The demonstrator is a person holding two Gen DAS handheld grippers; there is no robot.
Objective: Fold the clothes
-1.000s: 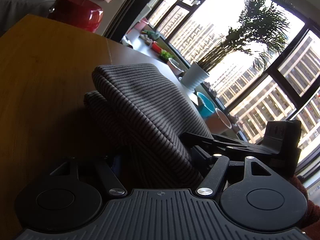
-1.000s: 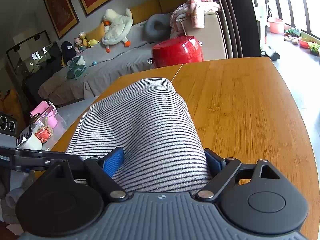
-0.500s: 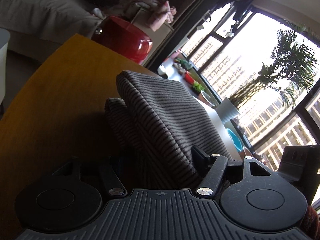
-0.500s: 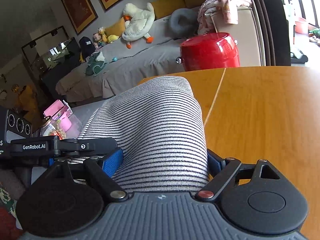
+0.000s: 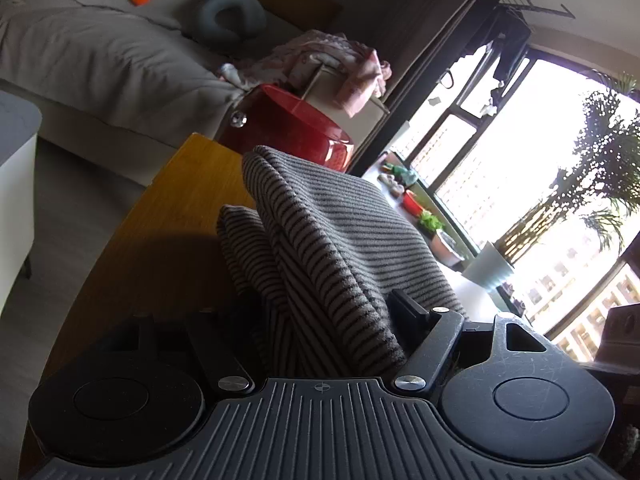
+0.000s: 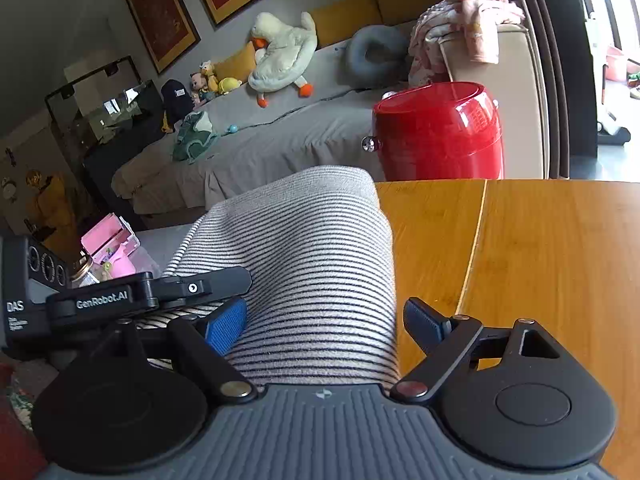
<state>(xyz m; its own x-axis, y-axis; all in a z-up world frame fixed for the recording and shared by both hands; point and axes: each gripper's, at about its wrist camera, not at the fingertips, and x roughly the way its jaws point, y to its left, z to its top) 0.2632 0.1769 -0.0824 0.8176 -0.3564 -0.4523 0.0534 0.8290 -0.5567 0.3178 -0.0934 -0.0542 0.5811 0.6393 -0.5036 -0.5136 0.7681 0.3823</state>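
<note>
Striped knit garment (image 6: 316,264) lying folded on the wooden table (image 6: 540,264), both grippers at its near edge.

One garment is running lengthwise away from both cameras, a loose lower flap showing on its left side. The left gripper (image 5: 320,320) is pinching a thick fold. The right gripper (image 6: 324,324) is straddling the cloth, its right finger (image 6: 424,320) standing apart from the fabric, so its jaws look slackened. Both are equally near. Beyond are one red bin (image 6: 440,132) and one sofa (image 6: 260,148).
</note>
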